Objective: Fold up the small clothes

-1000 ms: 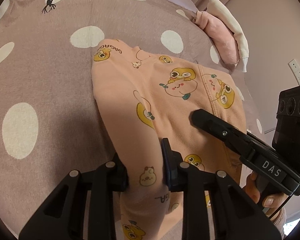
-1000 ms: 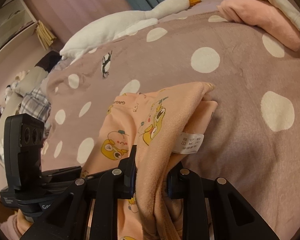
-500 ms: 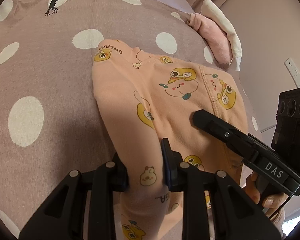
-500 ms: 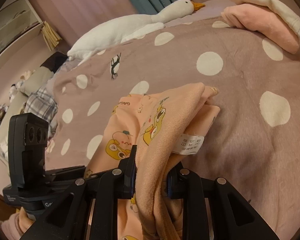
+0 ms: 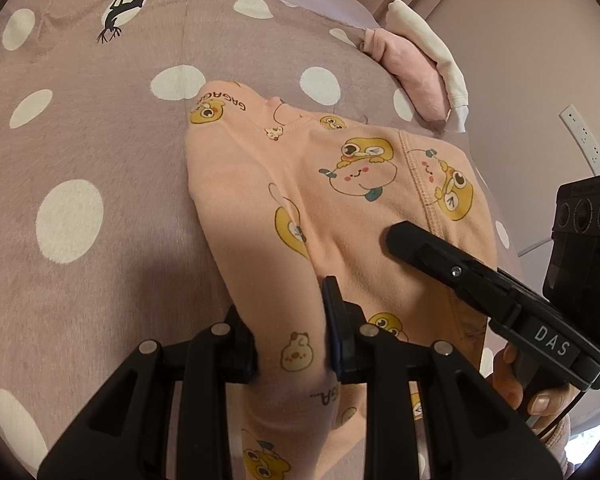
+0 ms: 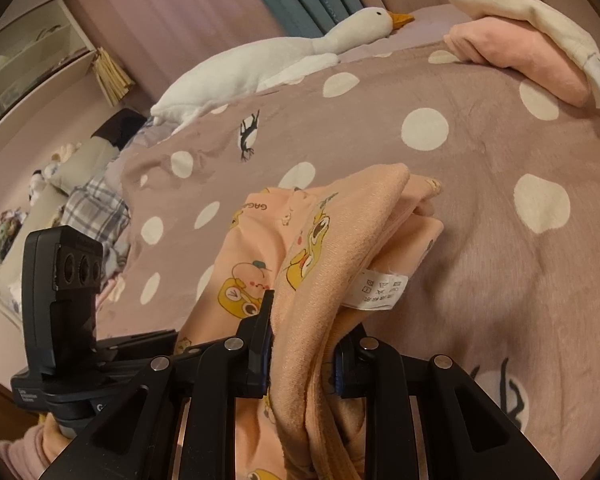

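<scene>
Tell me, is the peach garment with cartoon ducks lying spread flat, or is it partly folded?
Partly folded. The peach garment is doubled over itself, with its care label exposed, and its near end is lifted, pinched in the left gripper and right gripper.

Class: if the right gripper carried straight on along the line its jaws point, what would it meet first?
The peach garment it already grips; beyond that fold, probably the dotted blanket, though depth is hard to judge.

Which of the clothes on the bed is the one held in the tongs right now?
The peach cartoon-print garment, pinched by both the left tongs and right tongs. The folded pink piece and cream piece lie untouched at the bed's far edge.
</scene>
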The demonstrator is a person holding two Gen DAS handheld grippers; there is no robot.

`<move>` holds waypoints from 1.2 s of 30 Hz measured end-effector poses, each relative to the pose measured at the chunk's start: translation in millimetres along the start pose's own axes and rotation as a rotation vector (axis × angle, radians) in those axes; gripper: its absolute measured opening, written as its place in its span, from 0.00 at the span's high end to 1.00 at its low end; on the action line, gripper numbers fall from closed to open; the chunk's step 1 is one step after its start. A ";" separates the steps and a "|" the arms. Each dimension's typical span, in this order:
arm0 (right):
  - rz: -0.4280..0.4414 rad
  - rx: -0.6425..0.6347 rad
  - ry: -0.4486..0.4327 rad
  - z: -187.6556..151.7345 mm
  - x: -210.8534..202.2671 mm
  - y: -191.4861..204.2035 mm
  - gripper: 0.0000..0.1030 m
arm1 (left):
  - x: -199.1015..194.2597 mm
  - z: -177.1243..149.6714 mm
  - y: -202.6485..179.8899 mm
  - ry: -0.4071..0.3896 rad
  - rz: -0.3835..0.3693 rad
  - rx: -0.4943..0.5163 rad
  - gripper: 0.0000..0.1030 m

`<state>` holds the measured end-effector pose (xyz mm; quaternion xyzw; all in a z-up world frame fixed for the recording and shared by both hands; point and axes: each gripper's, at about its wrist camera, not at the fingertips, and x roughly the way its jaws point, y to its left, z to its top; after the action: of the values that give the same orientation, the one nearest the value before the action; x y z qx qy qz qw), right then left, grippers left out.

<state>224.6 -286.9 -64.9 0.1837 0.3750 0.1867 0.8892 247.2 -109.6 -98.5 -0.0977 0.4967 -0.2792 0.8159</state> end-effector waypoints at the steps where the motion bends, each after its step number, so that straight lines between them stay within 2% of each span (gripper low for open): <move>1: 0.003 0.004 -0.002 -1.6 -1.4 0.4 0.76 | -1.9 -2.3 -0.5 -0.001 0.001 0.002 0.76; 16: 0.034 0.000 -0.005 -28.7 -14.7 24.1 0.76 | -28.9 -37.0 2.7 -0.015 0.023 0.019 0.76; 36: 0.090 -0.023 0.044 -53.2 0.3 62.9 0.76 | -66.0 -70.3 31.9 -0.033 0.071 -0.026 0.76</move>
<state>173.4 -222.6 -70.4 0.1860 0.3838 0.2347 0.8735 174.6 -38.6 -96.8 -0.0950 0.4900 -0.2419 0.8321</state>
